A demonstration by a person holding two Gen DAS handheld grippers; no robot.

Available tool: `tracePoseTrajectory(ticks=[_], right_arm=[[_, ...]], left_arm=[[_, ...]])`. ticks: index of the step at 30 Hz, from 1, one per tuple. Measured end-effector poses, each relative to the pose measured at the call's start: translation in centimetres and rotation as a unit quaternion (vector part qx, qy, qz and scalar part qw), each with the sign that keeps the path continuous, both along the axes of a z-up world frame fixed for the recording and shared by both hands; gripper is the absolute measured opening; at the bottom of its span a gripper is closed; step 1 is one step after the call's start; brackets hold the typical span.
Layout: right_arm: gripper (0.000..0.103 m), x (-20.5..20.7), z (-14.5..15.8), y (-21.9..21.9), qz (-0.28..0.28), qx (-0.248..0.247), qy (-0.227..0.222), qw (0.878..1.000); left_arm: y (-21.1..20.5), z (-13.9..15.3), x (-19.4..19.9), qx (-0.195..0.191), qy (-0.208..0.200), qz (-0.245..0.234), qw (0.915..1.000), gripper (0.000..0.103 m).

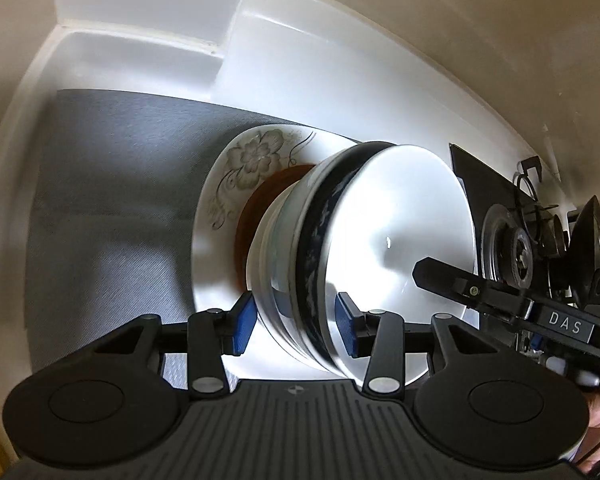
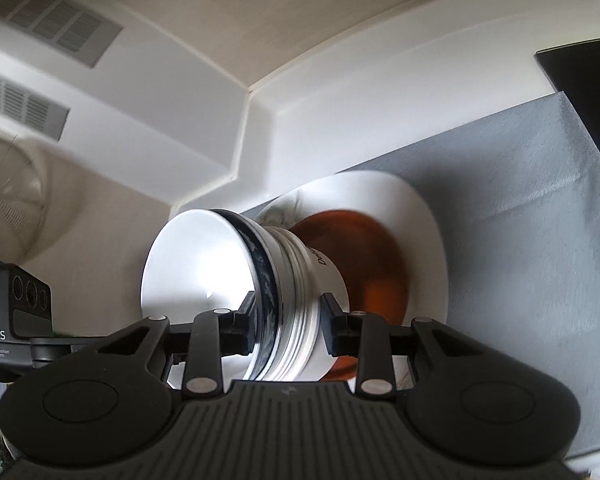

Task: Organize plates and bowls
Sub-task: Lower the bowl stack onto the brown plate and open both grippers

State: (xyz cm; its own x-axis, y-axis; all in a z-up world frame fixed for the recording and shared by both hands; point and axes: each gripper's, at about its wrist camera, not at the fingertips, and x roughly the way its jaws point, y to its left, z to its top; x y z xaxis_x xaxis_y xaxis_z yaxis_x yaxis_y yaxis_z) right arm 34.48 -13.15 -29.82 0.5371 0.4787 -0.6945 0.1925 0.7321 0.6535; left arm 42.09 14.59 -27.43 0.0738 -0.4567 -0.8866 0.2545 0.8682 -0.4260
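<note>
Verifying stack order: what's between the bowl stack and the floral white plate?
A brown plate lies between the bowl stack and the floral white plate; both wrist views show it.

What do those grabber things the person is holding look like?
Both are black. The left gripper has a ribbed black body, two round discs, silver rivets on its linkage bars, and blue pads on its fingers. The right gripper looks alike, but its finger pads look dark. Each carries a black block marked DAS in white letters.
</note>
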Motion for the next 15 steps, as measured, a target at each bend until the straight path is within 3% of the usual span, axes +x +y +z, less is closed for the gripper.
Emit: tracePoseTrajectory(ticks=[4, 7, 10, 12, 15], right_arm=[[0.036, 0.4, -1.6, -1.3, -0.025, 0.010, 0.020, 0.999], [0.036, 0.4, -2.3, -1.6, -0.035, 0.010, 0.021, 0.999], [0.034, 0.2, -2.6, -1.5, -0.036, 0.006, 0.017, 0.999], [0.034, -0.2, -3.0, -1.7, -0.046, 0.006, 0.024, 0.999], [0.049, -1.4, -2.7, -1.5, -0.048, -0.004, 0.025, 0.999]], left_arm=[[-1.0, -1.0, 0.6, 0.010, -0.007, -0.004, 0.9999, 0.045], [-1.4, -0.8, 0.8, 0.017, -0.045, -0.010, 0.9988, 0.045], [-0.9, -1.4, 0.9, 0.007, -0.047, -0.004, 0.9989, 0.043], [-0.8, -1.3, 0.4, 0.007, -0.069, -0.008, 0.9975, 0.044], [-0.9, 0.0, -1.4, 0.048, -0.133, -0.007, 0.9899, 0.055]])
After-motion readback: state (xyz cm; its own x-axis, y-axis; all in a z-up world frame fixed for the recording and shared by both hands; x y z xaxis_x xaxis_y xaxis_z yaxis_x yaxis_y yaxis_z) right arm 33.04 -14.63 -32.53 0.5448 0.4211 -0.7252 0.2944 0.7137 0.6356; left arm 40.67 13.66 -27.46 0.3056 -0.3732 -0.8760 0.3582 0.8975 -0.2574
